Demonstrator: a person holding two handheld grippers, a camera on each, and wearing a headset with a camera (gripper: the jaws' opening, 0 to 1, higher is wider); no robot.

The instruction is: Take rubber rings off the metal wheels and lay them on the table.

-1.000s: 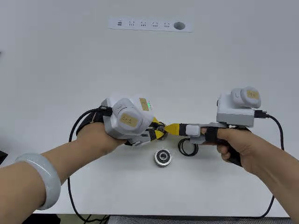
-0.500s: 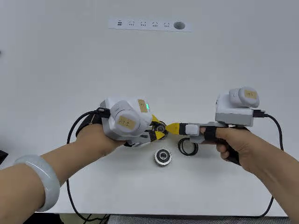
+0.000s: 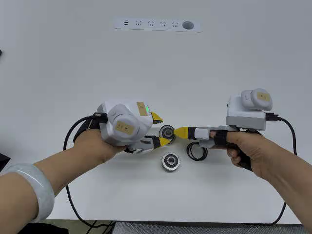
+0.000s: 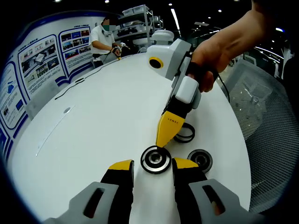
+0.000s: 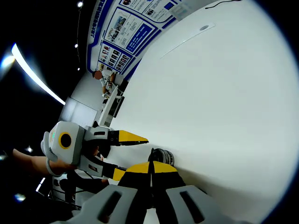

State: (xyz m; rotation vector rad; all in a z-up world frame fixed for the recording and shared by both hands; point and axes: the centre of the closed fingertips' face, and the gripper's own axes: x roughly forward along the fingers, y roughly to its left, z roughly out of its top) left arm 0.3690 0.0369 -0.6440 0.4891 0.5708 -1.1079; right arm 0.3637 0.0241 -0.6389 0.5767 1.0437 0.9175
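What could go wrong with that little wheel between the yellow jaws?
1. The left gripper stands open around the wheel, so the shut right gripper poking at its rim may push it away.
2. It could roll into the second wheel or the rubber rings lying close by.

The left gripper (image 4: 154, 167) has its jaws spread apart, with a wheel (image 4: 155, 159) on the desk (image 4: 93, 130) between their yellow tips. The right gripper (image 4: 163, 136) reaches in with jaws pressed together, its tip meeting the wheel's far rim. Just beside lie a second wheel (image 4: 200, 159) and loose rings (image 4: 185, 133).
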